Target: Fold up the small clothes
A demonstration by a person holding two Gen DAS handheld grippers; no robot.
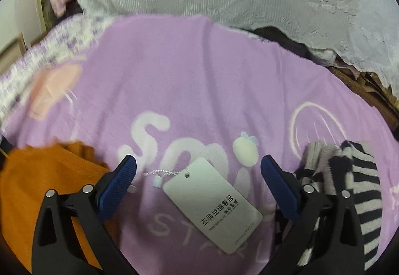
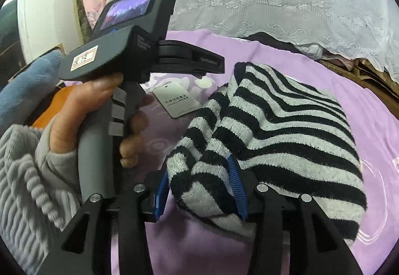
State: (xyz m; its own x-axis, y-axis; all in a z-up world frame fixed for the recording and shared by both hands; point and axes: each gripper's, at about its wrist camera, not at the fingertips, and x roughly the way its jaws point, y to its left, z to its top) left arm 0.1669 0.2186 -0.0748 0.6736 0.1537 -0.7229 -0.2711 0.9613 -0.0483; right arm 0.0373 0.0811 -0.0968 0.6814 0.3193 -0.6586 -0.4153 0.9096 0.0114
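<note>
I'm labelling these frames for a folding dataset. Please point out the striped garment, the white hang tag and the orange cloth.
striped garment (image 2: 286,125), right wrist view, middle of its top surface.
white hang tag (image 1: 212,202), left wrist view, centre of the card.
orange cloth (image 1: 45,175), left wrist view, middle of its visible part.

You have a lilac fleece blanket (image 1: 199,75) spread as the carrying layer, printed with white lettering and a peach cartoon shape at the left of the left wrist view; what lies under it you cannot tell. On it, lower centre, a white hang tag (image 1: 212,202) on a string lies flat. Lower left sits an orange garment (image 1: 37,187) — lower right, a black-and-grey striped knit (image 1: 361,187), which fills the right half of the right wrist view, bunched and folded over itself.
</note>
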